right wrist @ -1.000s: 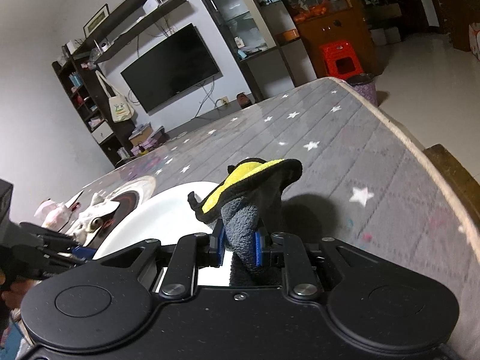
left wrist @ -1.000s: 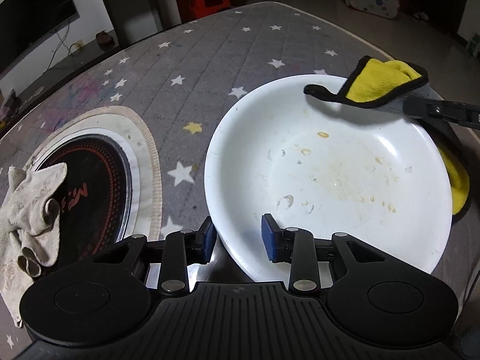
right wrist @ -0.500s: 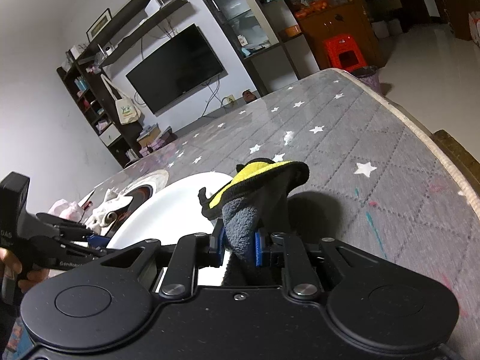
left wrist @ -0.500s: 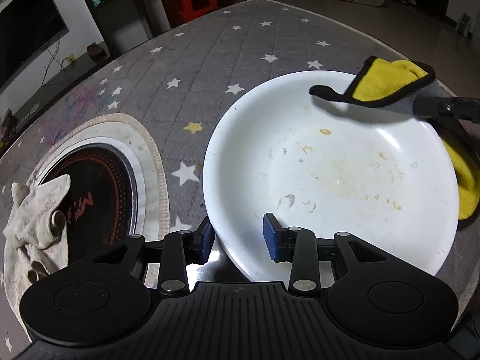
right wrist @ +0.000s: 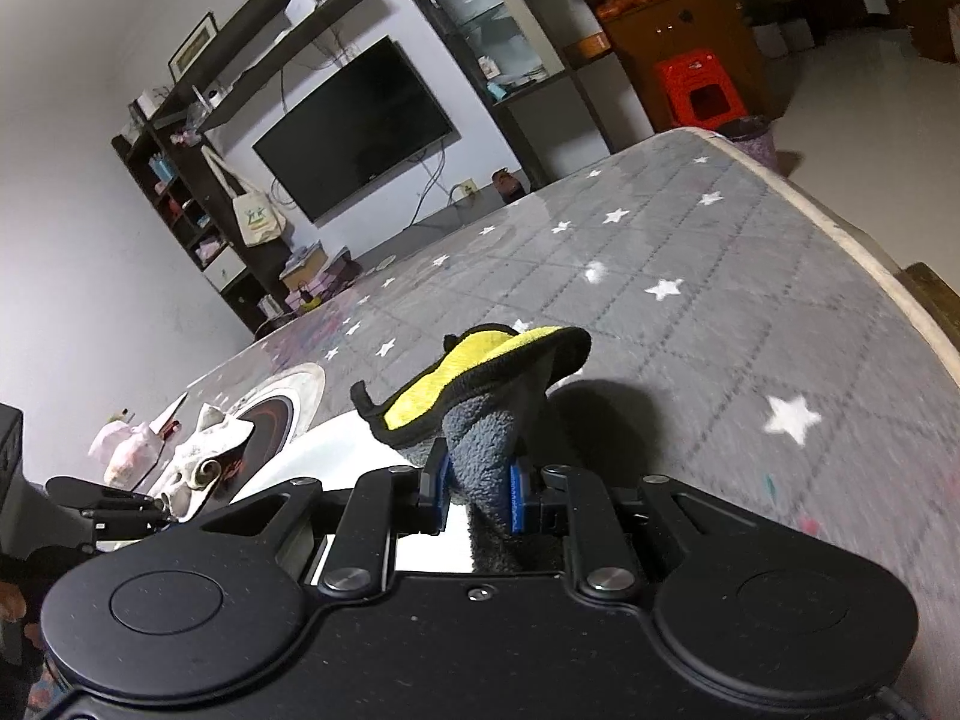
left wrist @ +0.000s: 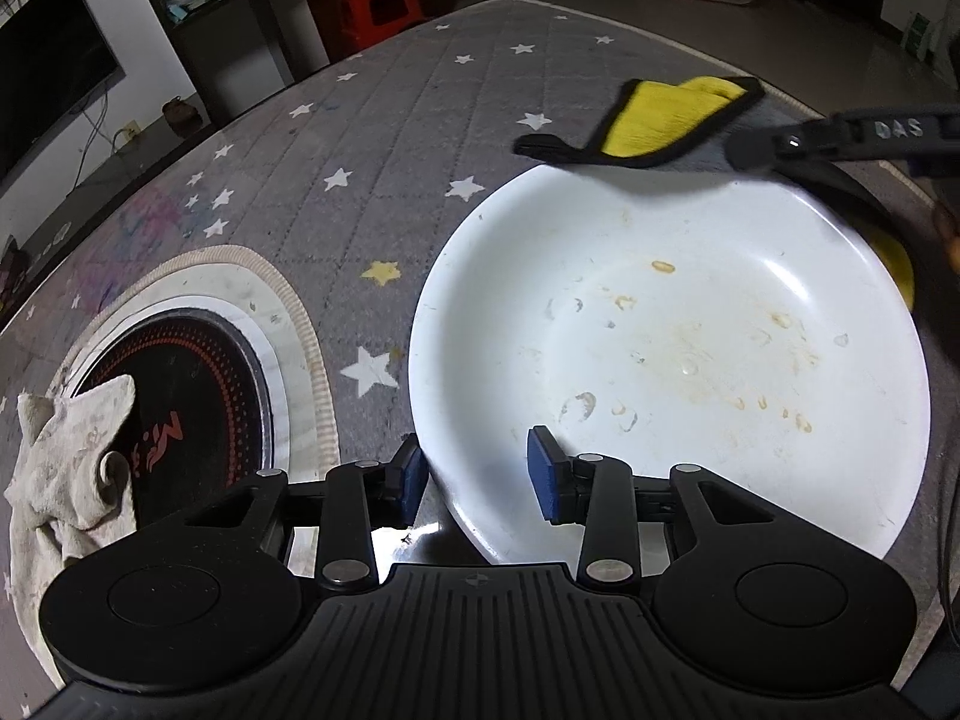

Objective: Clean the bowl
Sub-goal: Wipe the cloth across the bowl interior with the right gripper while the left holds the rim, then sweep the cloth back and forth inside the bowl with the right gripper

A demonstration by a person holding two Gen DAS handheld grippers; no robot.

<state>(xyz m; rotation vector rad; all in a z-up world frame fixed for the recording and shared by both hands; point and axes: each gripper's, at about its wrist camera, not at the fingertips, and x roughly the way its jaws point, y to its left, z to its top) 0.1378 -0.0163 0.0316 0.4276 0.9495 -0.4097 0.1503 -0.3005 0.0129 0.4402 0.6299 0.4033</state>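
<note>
Left gripper (left wrist: pixel 474 474) gapes astride the bowl's (left wrist: pixel 690 324) rim; right gripper (right wrist: pixel 480 489) pinches a cloth (right wrist: pixel 480 384).

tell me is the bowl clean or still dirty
Still dirty: yellowish smears and droplets dot the inside of the bowl; the cloth hangs above its rim.

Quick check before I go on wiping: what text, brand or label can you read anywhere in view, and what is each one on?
"DAS": white letters on the right gripper, seen from the left wrist view.
Red lettering on the black round cooktop: partly hidden by the beige rag, unreadable.
Tote bag print and shelf items: too small.
</note>
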